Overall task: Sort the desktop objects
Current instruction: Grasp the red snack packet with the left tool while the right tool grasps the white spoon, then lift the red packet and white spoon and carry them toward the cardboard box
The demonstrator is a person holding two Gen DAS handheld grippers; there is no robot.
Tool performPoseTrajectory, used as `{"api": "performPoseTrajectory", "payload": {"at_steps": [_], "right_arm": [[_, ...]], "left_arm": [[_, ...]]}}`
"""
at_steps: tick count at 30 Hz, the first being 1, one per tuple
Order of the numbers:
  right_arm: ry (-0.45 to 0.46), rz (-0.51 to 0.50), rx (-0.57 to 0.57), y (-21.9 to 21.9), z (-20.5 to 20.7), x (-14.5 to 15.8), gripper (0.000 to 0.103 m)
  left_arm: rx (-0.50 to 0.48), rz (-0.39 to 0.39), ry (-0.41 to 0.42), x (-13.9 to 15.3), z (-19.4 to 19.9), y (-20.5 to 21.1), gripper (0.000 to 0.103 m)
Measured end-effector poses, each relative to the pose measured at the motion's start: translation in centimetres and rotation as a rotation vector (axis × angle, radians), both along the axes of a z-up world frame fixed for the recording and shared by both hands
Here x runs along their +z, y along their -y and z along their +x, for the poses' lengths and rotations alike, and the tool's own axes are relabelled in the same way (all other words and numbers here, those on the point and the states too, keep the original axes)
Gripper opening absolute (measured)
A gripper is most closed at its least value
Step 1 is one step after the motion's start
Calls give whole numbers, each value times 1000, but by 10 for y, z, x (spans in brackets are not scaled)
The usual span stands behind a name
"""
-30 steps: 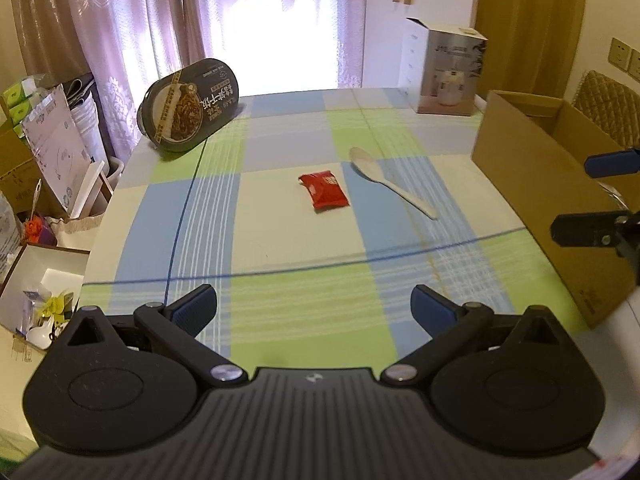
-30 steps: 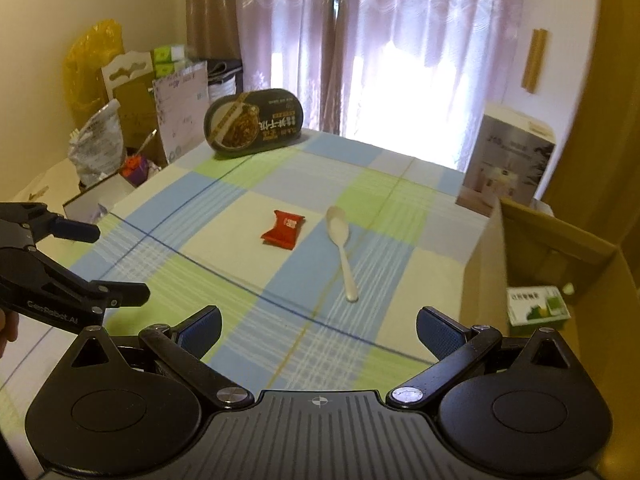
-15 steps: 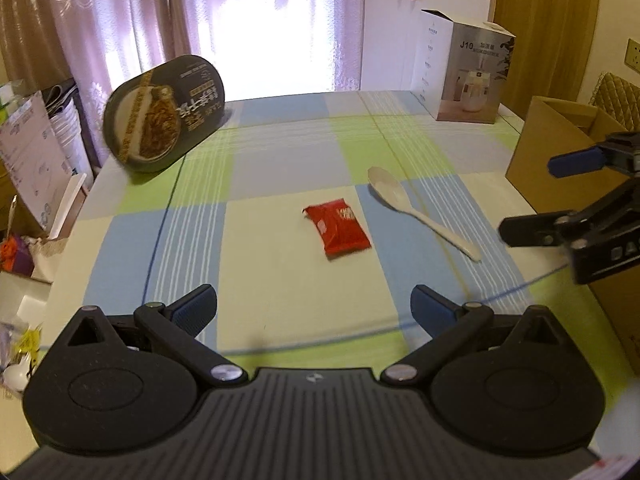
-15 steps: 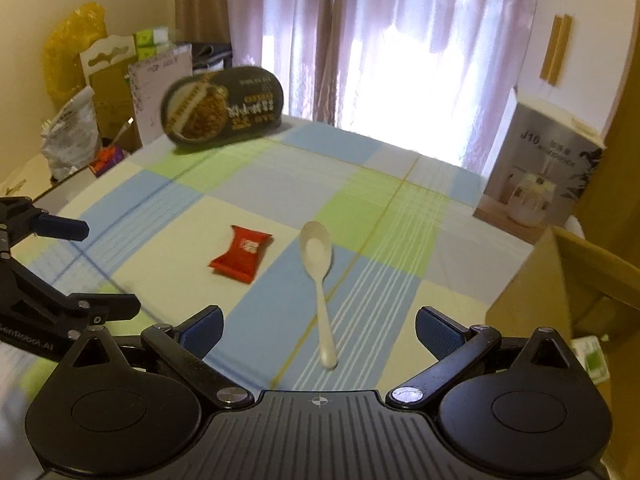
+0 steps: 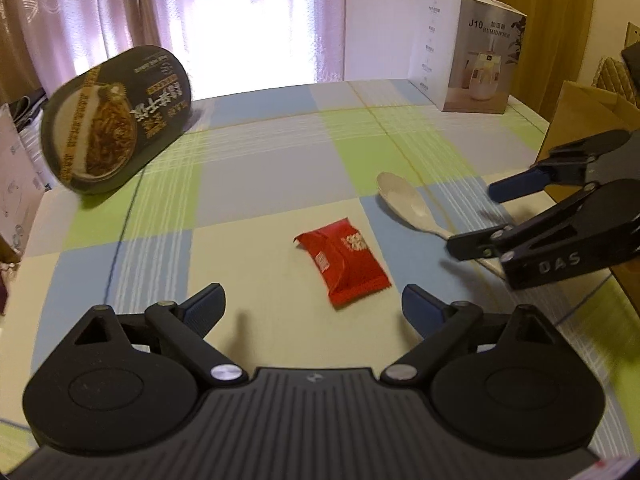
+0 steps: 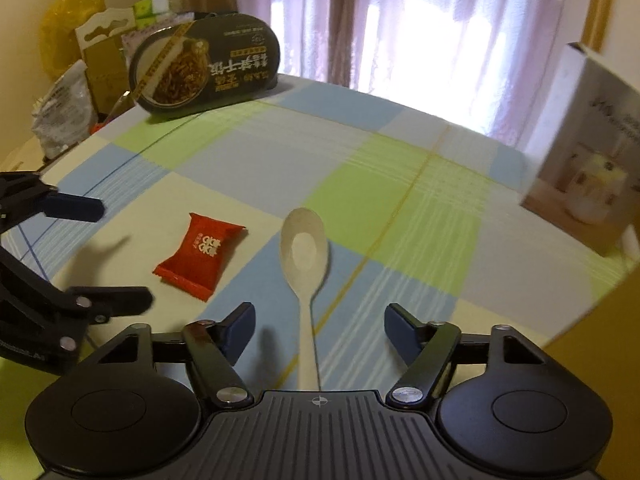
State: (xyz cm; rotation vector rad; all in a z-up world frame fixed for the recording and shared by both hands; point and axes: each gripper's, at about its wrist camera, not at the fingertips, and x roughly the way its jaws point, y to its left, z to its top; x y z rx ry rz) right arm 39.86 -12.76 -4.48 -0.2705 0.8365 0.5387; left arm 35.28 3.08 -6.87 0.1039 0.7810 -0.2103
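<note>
Both grippers gape wide, empty — left gripper (image 5: 312, 306) faces the red packet (image 5: 343, 266), right gripper (image 6: 320, 326) straddles the spoon (image 6: 305, 276) handle. Lower squarely, then close gently — flat items slip.

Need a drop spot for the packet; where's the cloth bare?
Bare cloth lies between the noodle tray and humidifier box, beyond the spoon. Crowded near the red packet, where both open grippers converge.
</note>
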Motion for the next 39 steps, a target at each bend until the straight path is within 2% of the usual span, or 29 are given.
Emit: {"api": "performPoseTrajectory", "payload": {"at_steps": [12,15,16,21,25,30,34,37,39], "right_arm": [[9,25,3,0,22,-13,64],[9,36,4,-1,27,-14,63],[6,47,6,-2,29,-15,63],[10,64,32,-9,32,-17,63],[29,65,36,-16,34,-21,62],[45,72,21,-21,37,-22,49],[65,65,26,-22,34,-22,30],[68,63,20,-22,31,-22,30],[68,59,12,-22,29,-22,30]], "left_arm": [[-25,-5,-17,-17,39,14,82],[-37,12,-24,-20,44,16,73],[-40,11,-27,-21,44,14,67],[-42,13,-28,-19,40,-3,49],[-40,24,-20,-18,40,-14,48],[-76,49,15,-18,42,-13,49],[-107,41,28,-20,47,-11,49],[-129,14,25,-21,51,-13,49],[-132,-1,23,-21,52,-13,42]]}}
